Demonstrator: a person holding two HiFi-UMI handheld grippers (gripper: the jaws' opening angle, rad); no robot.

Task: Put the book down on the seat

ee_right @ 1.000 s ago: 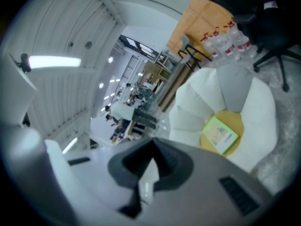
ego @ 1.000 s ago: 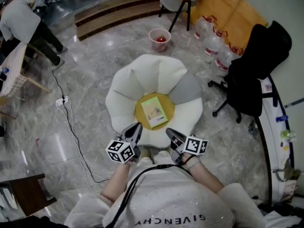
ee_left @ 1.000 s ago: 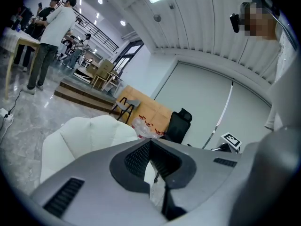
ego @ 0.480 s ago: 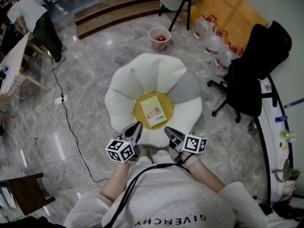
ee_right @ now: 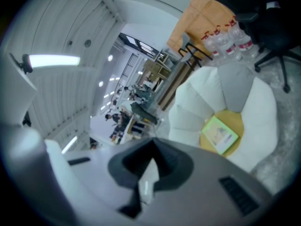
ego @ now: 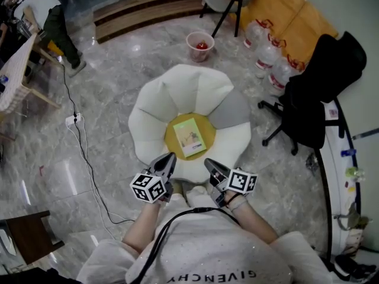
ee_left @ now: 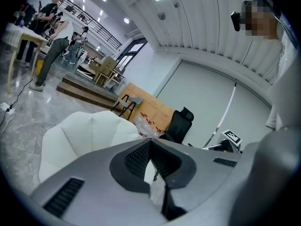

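Right gripper (ego: 212,165): is being held shut and empty, just off the near edge of the seat (ego: 177,87), with its tips pointing toward the seat's middle.
Left gripper (ego: 167,160): is being held the same way beside it at the seat's near edge, jaws together with nothing between them.
Book (ego: 189,137): is being gripped by neither; it is lying flat on the seat's yellow centre (ego: 172,147).
Direction: the book is being faced from the seat's near edge, ahead of both grippers.
Long axis: is running roughly from the seat's near edge toward its far side, slightly slanted.
Nearer gripper: neither clearly; both are being kept about equally close.
Judgement: the placing looks finished.
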